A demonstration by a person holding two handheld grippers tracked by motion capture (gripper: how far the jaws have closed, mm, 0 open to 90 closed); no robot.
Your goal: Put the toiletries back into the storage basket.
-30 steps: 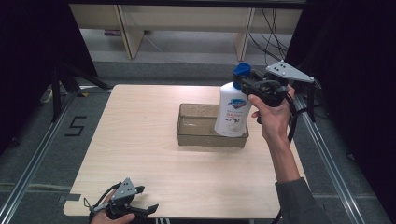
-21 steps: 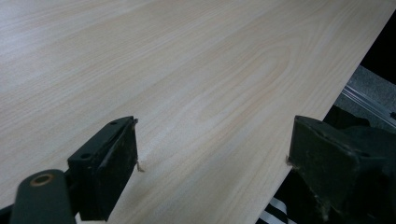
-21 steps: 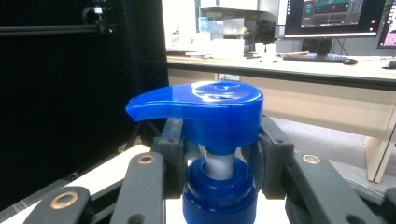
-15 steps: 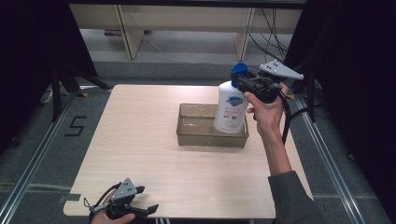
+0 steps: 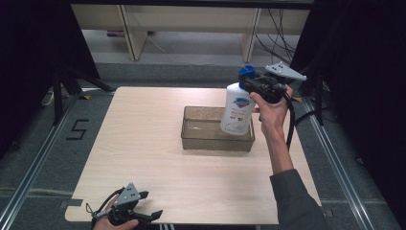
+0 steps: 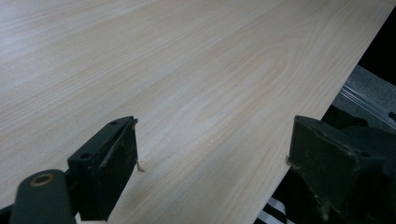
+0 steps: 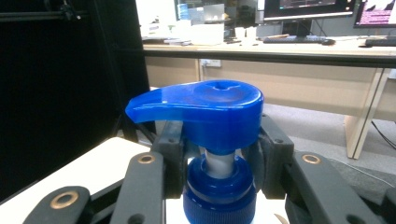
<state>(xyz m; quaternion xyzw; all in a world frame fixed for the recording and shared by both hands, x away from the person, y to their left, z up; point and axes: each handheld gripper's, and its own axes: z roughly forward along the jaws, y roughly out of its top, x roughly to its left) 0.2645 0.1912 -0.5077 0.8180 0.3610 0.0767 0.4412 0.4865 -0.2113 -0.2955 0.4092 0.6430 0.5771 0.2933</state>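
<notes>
A white pump bottle with a blue pump head and a blue label hangs upright over the right end of a clear rectangular tray. My right gripper is shut on the bottle's neck, just under the pump head; its pads press the neck above the blue collar. My left gripper rests at the table's near left edge. In the left gripper view the left gripper is open, with bare wood between its jaws.
The light wooden table spreads left of the tray. Metal rails run along both sides on the grey floor. Wooden shelving legs and cables stand behind the table. A taped "5" marks the floor at left.
The right hand has carried the bottle leftward and down, from beside the tray's right end to over its inside. The left gripper has stayed put.
</notes>
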